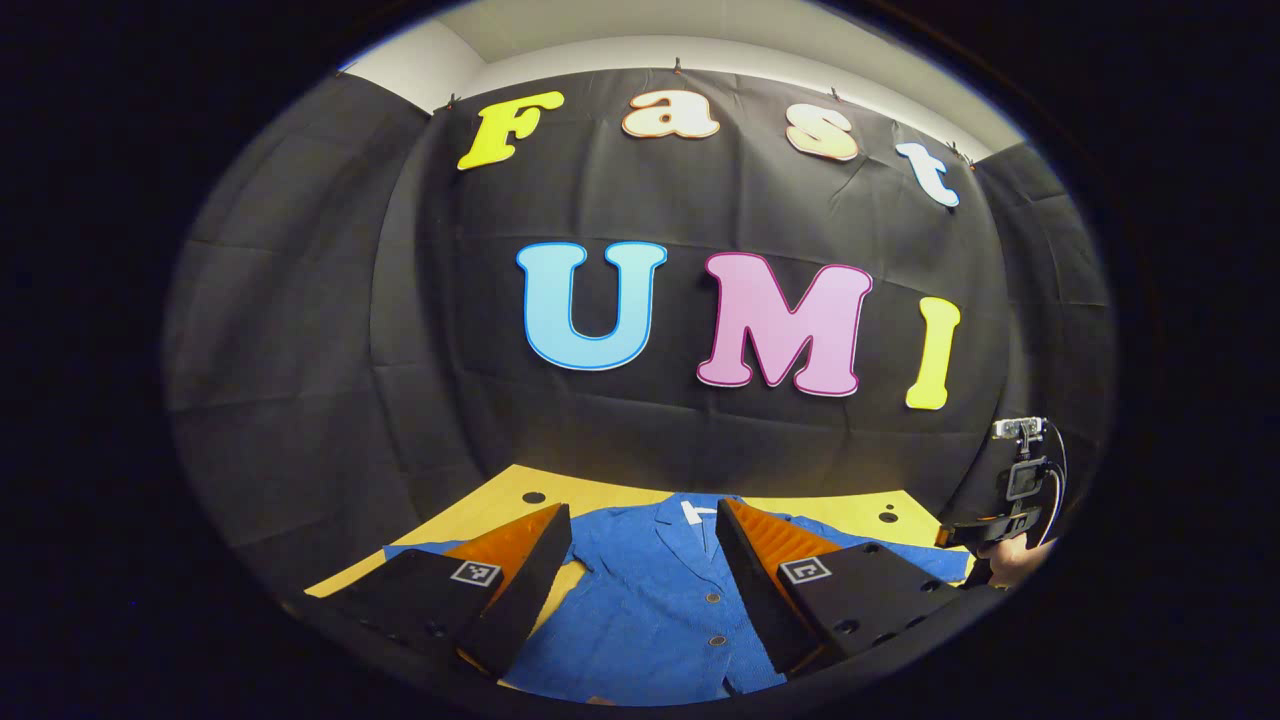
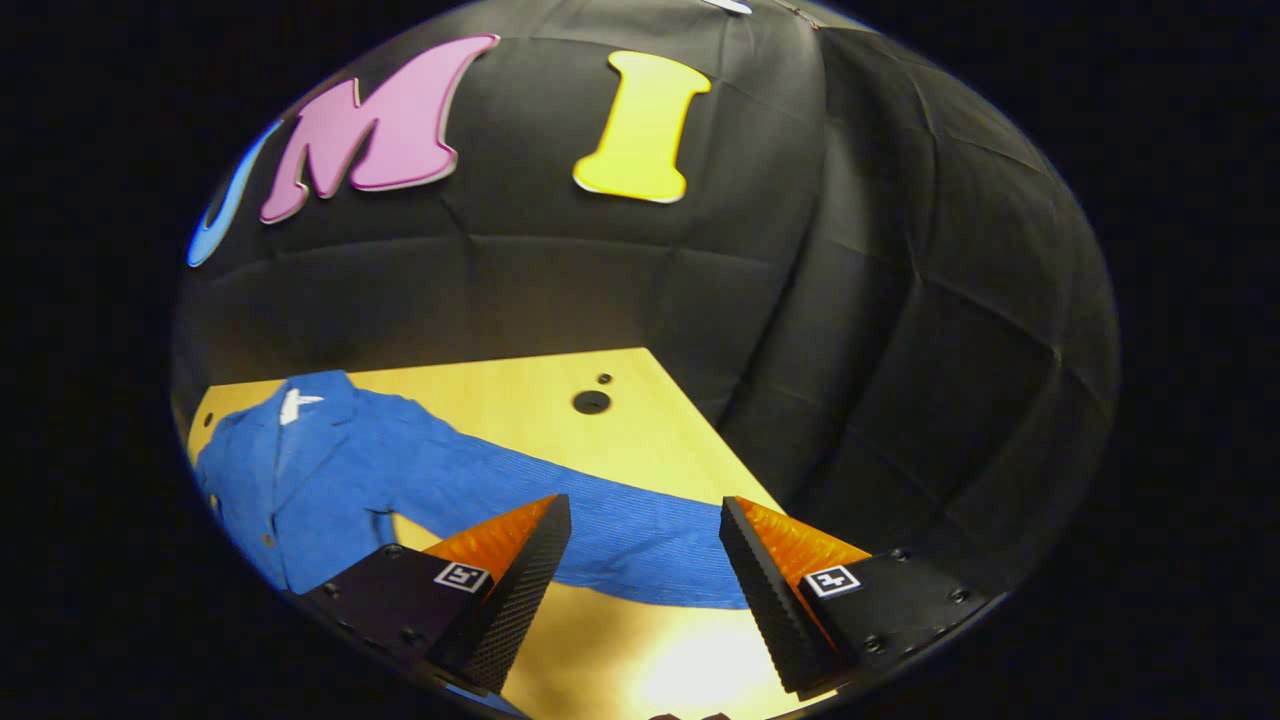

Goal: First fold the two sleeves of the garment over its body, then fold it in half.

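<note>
**Inspection: garment laid flat, first sleeve fold not yet begun**

I find the blue textured button-front shirt (image 1: 650, 600) lying open and face-up on the yellow wooden tabletop (image 2: 560, 400), collar toward the black cloth wall. In the right gripper view, one long blue sleeve (image 2: 600, 520) runs straight out from the body across the table, its cuff end near the table's edge. No part of either sleeve lies over the body, so I judge the task to be at its opening step: the first sleeve fold.

My left gripper (image 1: 643, 545) hangs above the shirt's button placket with its fingers spread wide and nothing between them. My right gripper (image 2: 645, 535) hovers over the outstretched sleeve, fingers likewise parted and empty; I cannot tell whether the tips touch the cloth. In the left gripper view, the other gripper and the hand (image 1: 1020, 555) holding it appear at the far right edge of the table.

As I judge it, the next move calls for lowering the right gripper onto the sleeve near the cuff, pinching a single layer of cloth, lifting it and carrying it inward across the chest. The fabric looks soft and likely to drag, so a firm pinch matters.
</note>
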